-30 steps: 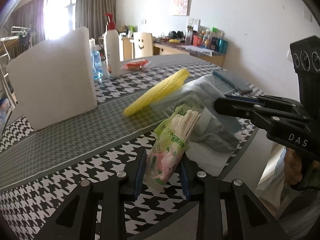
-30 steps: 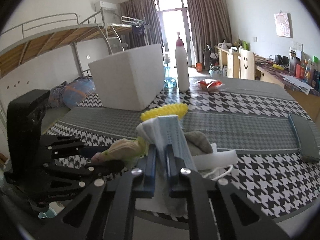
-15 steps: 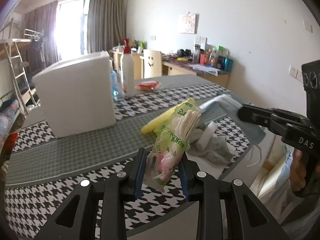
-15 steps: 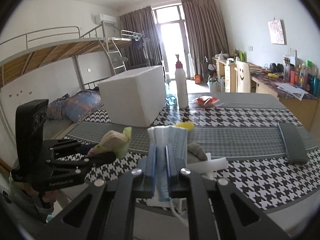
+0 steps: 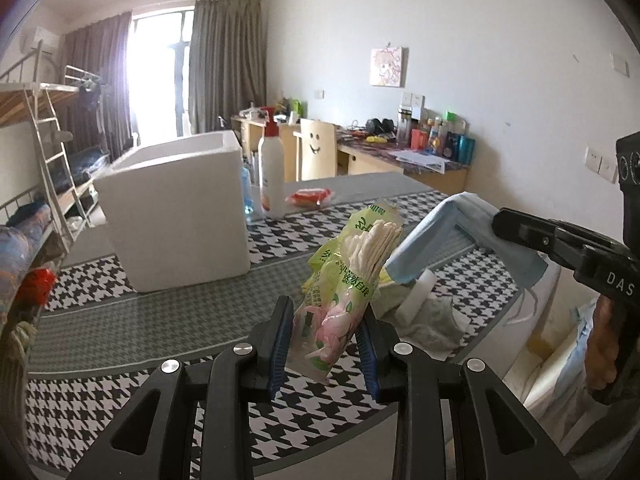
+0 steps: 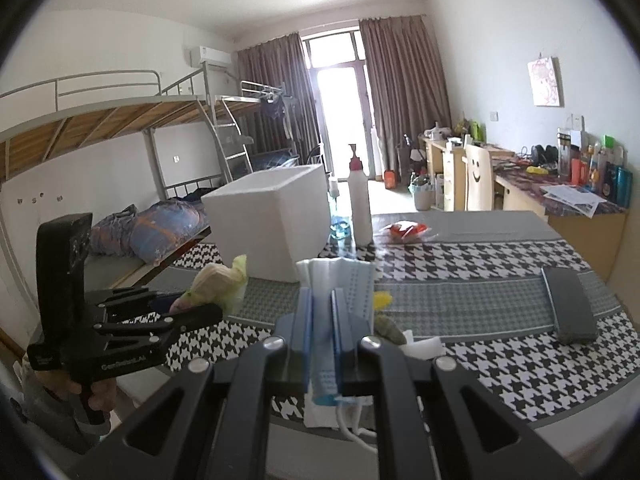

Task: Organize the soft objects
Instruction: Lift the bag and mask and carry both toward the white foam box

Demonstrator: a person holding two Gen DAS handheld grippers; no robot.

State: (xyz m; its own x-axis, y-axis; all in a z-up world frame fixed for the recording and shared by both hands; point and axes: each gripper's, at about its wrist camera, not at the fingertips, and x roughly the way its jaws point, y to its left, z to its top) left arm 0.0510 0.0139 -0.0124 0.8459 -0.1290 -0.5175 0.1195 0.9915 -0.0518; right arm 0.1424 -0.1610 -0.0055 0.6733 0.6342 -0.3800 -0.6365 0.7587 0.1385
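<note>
My left gripper (image 5: 325,334) is shut on a green and pink plastic pack of white pads (image 5: 346,284), held tilted above the checked table. The same pack (image 6: 218,286) shows at the left of the right wrist view, in the left gripper (image 6: 176,312). My right gripper (image 6: 322,312) is shut on a stack of blue and white face masks (image 6: 340,280), lifted off the table; in the left wrist view these masks (image 5: 448,232) hang from the right gripper (image 5: 504,224). A grey cloth (image 5: 432,320), a white sponge block (image 5: 418,292) and a yellow item (image 6: 382,300) lie on the table below.
An open white foam box (image 5: 180,216) stands at the back left of the table (image 5: 100,332). Beside it are a white pump bottle (image 5: 272,176), a blue bottle (image 6: 340,226) and a red packet (image 5: 310,197). A dark flat case (image 6: 568,304) lies at right. A bunk bed (image 6: 120,152) is left.
Both grippers have risen from the table with their loads, the pad pack and the masks. The views now look more level, over the foam box's open top.
</note>
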